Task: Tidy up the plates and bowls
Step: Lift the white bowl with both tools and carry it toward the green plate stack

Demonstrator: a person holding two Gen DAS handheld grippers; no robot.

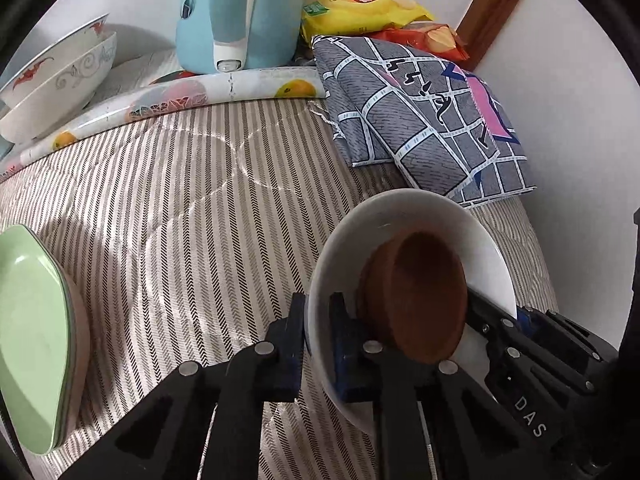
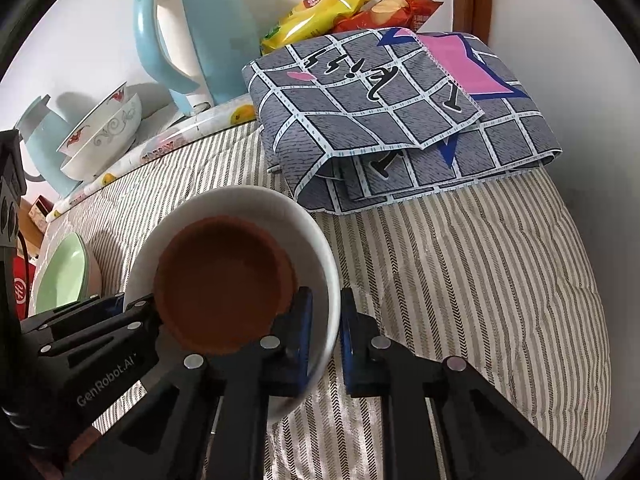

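A white bowl [image 1: 404,220] holds a small brown dish [image 1: 424,296] over the striped quilt. My left gripper [image 1: 318,344] is shut on the bowl's near rim, one finger inside, one outside. My right gripper [image 2: 326,340] is shut on the same bowl [image 2: 248,204] at its opposite rim; the brown dish [image 2: 224,280] lies inside. The right gripper also shows in the left wrist view [image 1: 504,332], the left gripper in the right wrist view [image 2: 132,320]. Green bowls [image 1: 32,320] stack at the left [image 2: 64,276]. Patterned white bowls [image 1: 56,76] are stacked at the back left [image 2: 104,136].
A blue kettle [image 1: 236,12] stands at the back on a fruit-print mat [image 1: 168,100]. A folded grey checked cloth [image 1: 424,116] lies at the back right [image 2: 400,112] with snack bags [image 1: 368,8] behind it. The striped quilt [image 1: 192,200] covers the surface.
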